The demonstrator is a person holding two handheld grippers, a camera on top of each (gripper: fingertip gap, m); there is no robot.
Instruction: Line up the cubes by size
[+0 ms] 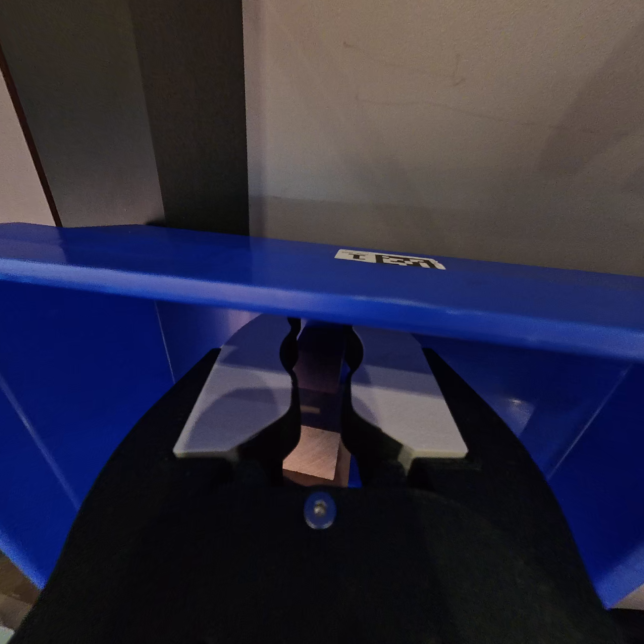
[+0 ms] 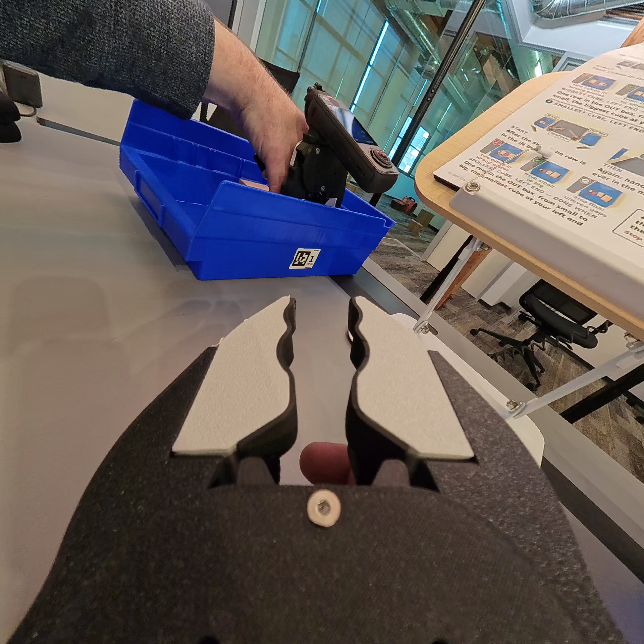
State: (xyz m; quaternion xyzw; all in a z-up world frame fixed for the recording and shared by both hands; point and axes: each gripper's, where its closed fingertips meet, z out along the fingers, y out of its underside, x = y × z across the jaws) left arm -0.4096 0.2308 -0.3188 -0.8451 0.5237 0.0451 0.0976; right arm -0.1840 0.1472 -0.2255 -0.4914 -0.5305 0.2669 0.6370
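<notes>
Holding a small wooden cube [image 1: 319, 369] clamped in my left fingers [image 1: 352, 355], down inside the glossy blue plastic bin [image 1: 313, 282]. Can't see any finished row, so I'd guess most of the sorting's left. Right fingers [image 2: 359, 320], wavy-edged, are apart and empty over the smooth grey desk [image 2: 87, 313].

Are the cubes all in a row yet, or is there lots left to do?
No finished row shows in either view. The left gripper is down inside the blue bin, with a wooden cube sitting between its fingers; another wooden piece lies nearer the camera. The right gripper is open with nothing in it, above the grey table. So the lining up mostly seems left to do.
</notes>
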